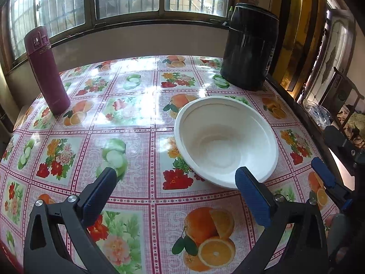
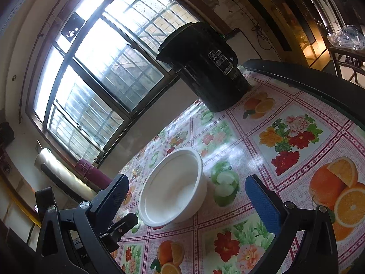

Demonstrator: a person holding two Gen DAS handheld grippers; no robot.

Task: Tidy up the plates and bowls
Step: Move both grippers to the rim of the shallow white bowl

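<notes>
A white bowl (image 1: 224,141) sits upright on the fruit-and-flower tablecloth (image 1: 136,118), right of centre in the left wrist view. My left gripper (image 1: 178,182) is open, hovering just short of the bowl; its right finger (image 1: 251,196) overlaps the bowl's near rim. In the right wrist view the same bowl (image 2: 173,187) lies between and slightly beyond my right gripper's (image 2: 187,194) spread fingers, which are open and hold nothing. The right gripper (image 1: 328,178) also shows at the right edge of the left view.
A magenta flask (image 1: 46,70) stands at the table's far left. A black cylindrical container (image 1: 249,45) stands at the far right corner, also in the right view (image 2: 205,66). Windows run behind the table. The table's dark edge (image 1: 303,118) drops off on the right, with chairs beyond.
</notes>
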